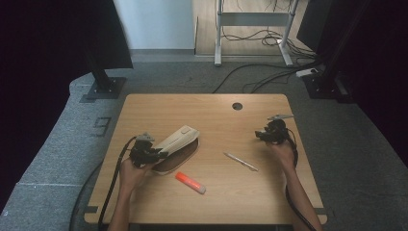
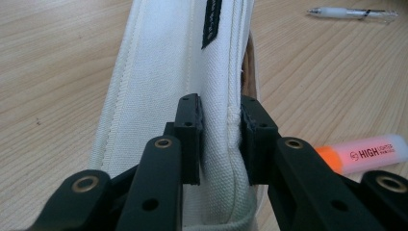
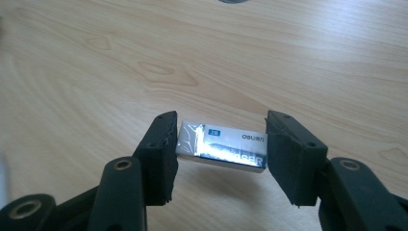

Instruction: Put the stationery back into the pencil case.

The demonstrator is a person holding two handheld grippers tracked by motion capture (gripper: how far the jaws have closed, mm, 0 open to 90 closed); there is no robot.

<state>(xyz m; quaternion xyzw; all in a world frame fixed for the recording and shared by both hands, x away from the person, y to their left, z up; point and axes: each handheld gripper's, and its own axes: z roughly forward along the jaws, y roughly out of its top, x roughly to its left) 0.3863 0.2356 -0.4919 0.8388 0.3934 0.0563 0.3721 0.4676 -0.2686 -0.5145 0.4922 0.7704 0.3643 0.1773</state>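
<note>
We see the pencil case, a cream cloth pouch, lying on the left half of the wooden table, its long side running toward about one o'clock, with its dark opening facing the person. The left gripper clenches the near end of this case: in the left gripper view the two black pads press the cloth fold beside the zipper seam from both sides. The left hand keeps it low at the table.

The eraser, a small block in a shiny wrapper with dark print, sits between the pads of the right gripper, which grasps it by its two short ends above the table surface. In the high view the right gripper stands at the right side of the table, at about three o'clock from the case, well apart from it.

Between the two hands lie an orange highlighter, at about five o'clock from the case, and a white pen toward the middle.
</note>
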